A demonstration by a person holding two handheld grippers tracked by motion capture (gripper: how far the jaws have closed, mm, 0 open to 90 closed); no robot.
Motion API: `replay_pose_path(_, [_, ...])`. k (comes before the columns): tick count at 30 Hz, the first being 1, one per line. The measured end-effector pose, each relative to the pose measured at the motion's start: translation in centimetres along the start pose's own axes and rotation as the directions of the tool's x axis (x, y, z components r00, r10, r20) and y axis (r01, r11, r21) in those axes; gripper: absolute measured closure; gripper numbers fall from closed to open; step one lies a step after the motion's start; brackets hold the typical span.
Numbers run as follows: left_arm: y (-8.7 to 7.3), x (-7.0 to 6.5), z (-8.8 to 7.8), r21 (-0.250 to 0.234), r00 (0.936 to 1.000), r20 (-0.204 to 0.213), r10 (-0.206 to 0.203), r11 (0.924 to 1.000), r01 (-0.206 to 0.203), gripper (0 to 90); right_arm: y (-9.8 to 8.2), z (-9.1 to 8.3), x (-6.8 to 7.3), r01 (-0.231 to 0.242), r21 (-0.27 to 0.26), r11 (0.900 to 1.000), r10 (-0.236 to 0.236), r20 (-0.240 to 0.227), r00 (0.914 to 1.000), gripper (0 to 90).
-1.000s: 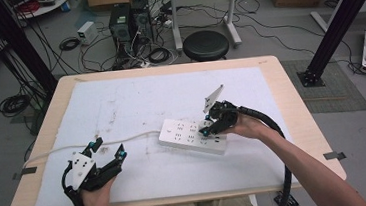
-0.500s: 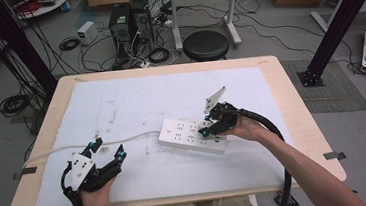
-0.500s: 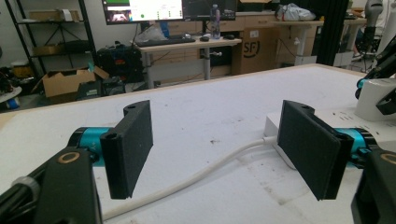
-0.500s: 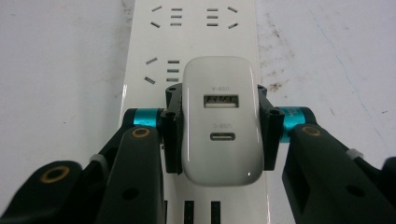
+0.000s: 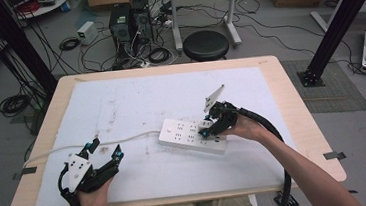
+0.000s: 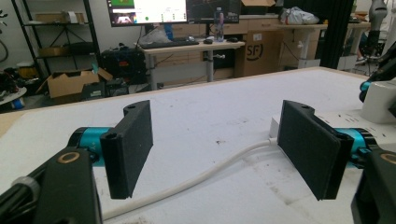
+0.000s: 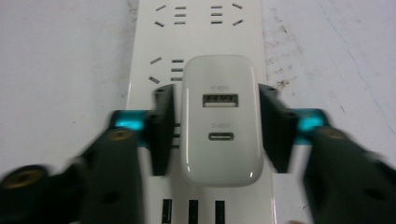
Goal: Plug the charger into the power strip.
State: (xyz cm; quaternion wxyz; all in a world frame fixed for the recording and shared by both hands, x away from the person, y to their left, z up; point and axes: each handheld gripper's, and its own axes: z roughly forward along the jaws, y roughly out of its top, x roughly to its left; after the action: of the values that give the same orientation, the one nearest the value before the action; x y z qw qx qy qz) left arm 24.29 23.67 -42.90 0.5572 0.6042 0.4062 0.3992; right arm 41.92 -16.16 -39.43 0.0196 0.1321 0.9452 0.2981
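Right gripper view, right gripper (image 7: 219, 126) jaws flanking white USB charger (image 7: 221, 121) on power strip (image 7: 196, 32), slight gaps visible, left gripper (image 6: 224, 144) wide open, empty, above cord (image 6: 187, 184).

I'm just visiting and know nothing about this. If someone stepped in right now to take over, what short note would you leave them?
Right gripper: down over the white charger, one jaw on each side with slim gaps showing, so not clamped.
Left gripper: open, holding nothing, near the table's front left by the power strip's cable.
The charger sits on the white power strip at mid-table; how deep it is seated cannot be told.
Done: charger placed on the strip.
Left: probably check it is pushed home, then back the right gripper away.
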Motion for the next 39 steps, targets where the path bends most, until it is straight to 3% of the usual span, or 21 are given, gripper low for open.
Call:
replay_pose_path(3, [0.0,0.1,0.1,0.002,1.0,0.003,0.002,1.0,-0.002,26.7,-0.2,-0.3,0.1,-0.02,-0.025,1.0,0.02,0.012,0.9997,22.2])
replay_pose_path(4, [0.0,0.1,0.2,0.002,1.0,0.004,0.001,1.0,-0.002,26.7,-0.2,-0.5,0.1,-0.031,-0.036,0.999,0.031,0.016,0.9994,20.6])
replay_pose_path(6, [0.0,0.1,0.2,0.003,1.0,0.004,0.002,1.0,-0.002,26.7,-0.3,-0.7,0.2,-0.039,-0.053,0.998,0.04,0.033,0.9986,20.6])
replay_pose_path(7, [-0.1,0.1,0.2,0.005,1.0,0.008,0.001,1.0,-0.001,26.7,-0.8,-1.4,0.6,-0.071,-0.114,0.991,0.082,0.093,0.9922,20.4])
replay_pose_path(12, [-0.2,0.2,0.3,0.006,1.0,0.008,0.001,1.0,-0.001,26.7,-2.0,-2.0,1.4,-0.087,-0.187,0.979,0.115,0.144,0.9829,20.5])
replay_pose_path(15, [-0.2,0.2,0.4,0.007,1.0,0.008,0.003,1.0,-0.003,26.7,-2.7,-2.3,1.8,-0.105,-0.221,0.97,0.141,0.155,0.9777,20.4])
replay_pose_path(17, [-0.2,0.3,0.4,0.007,0.9999,0.009,0.005,1.0,-0.005,26.7,-3.8,-2.8,2.1,-0.131,-0.266,0.955,0.18,0.171,0.9687,20.4])
replay_pose_path(22, [-0.2,0.4,0.5,0.012,0.9999,0.012,0.003,0.9999,-0.003,26.7,-5.3,-4.1,3.1,-0.131,-0.339,0.932,0.196,0.165,0.9666,20.5])
replay_pose_path(27, [-0.3,0.6,0.6,0.009,1.0,0.008,-0.001,1.0,0.001,26.7,-6.9,-5.3,4.1,-0.123,-0.432,0.893,0.243,0.235,0.9413,20.5])
replay_pose_path(28, [-0.3,0.6,0.6,0.009,1.0,0.008,-0.001,1.0,0.001,26.7,-6.9,-5.3,4.1,-0.123,-0.432,0.893,0.243,0.235,0.9413,20.5])
replay_pose_path(29, [-0.3,0.6,0.8,0.013,0.9999,0.011,0.0,0.9999,0.0,26.7,-8.1,-5.8,4.7,-0.13,-0.478,0.869,0.279,0.255,0.9258,20.5])
replay_pose_path(32, [-0.3,0.6,1.0,0.012,0.9999,0.016,0.004,0.9999,-0.004,26.7,-8.9,-6.1,5.1,-0.14,-0.506,0.851,0.306,0.263,0.9151,20.5])
replay_pose_path(39, [-0.2,0.3,1.3,0.015,0.9996,0.027,0.007,0.9998,-0.008,26.7,-10.6,-7.0,6.3,-0.124,-0.568,0.814,0.359,0.323,0.8759,20.5])
